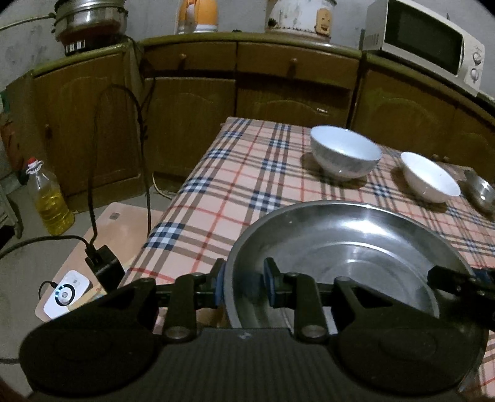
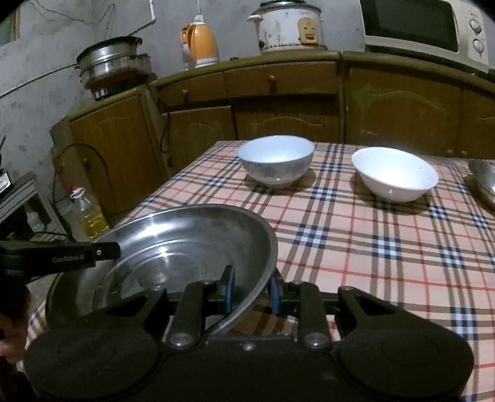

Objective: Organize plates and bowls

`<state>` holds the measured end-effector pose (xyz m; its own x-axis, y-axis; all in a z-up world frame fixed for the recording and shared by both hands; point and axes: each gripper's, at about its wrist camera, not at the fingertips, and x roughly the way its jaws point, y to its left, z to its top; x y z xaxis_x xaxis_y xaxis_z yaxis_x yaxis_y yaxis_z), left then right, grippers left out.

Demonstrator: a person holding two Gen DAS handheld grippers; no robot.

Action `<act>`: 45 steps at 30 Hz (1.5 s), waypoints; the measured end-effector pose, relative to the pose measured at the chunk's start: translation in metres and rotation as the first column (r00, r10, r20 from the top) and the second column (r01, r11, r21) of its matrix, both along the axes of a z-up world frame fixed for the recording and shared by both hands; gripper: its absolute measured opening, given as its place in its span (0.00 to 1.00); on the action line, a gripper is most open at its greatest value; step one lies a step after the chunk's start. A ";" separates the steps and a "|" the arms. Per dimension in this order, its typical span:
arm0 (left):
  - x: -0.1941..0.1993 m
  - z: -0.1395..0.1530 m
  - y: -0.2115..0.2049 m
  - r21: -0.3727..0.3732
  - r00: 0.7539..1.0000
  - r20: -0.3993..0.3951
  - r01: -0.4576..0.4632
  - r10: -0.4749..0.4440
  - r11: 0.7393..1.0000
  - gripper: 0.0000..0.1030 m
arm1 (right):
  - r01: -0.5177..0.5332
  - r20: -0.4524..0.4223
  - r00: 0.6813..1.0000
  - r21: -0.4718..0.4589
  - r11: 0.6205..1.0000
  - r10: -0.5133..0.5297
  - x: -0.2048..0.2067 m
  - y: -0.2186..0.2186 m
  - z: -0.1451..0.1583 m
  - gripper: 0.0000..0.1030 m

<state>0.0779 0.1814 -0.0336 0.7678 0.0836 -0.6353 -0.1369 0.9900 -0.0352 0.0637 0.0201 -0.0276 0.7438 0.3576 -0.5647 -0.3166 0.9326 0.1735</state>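
A wide steel basin (image 1: 355,247) (image 2: 173,244) hangs over the near left corner of the plaid-clothed table (image 1: 235,185) (image 2: 371,247). My left gripper (image 1: 244,284) is shut on the basin's left rim, with one blue pad inside and one outside. My right gripper (image 2: 252,290) is shut on the opposite rim in the same way, and its finger shows at the right of the left wrist view. Further back stand a pale blue bowl (image 1: 345,151) (image 2: 275,160) and a white bowl (image 1: 430,176) (image 2: 394,173), side by side and apart.
Another steel dish (image 1: 481,191) (image 2: 484,176) lies at the table's right edge. Left of the table, an oil bottle (image 1: 49,198) stands on the floor by a low board (image 1: 117,222) carrying cables and a charger. Wooden cabinets (image 2: 278,102) behind hold a microwave (image 2: 423,27), a rice cooker and a kettle.
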 end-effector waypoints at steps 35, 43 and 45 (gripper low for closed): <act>0.000 -0.017 0.005 0.065 0.997 -0.020 -0.076 0.077 0.995 0.30 | 0.032 -0.018 0.999 0.020 0.999 -0.032 0.008 -0.028 -0.013 0.36; -0.007 0.012 -0.028 0.062 0.998 0.040 -0.046 0.044 0.997 0.29 | 0.105 -0.002 0.994 0.009 0.994 -0.105 0.010 -0.088 -0.002 0.42; -0.005 0.021 -0.045 0.042 0.998 0.053 -0.020 0.018 0.999 0.29 | 0.131 0.005 0.991 0.006 0.991 -0.131 0.012 -0.109 0.001 0.45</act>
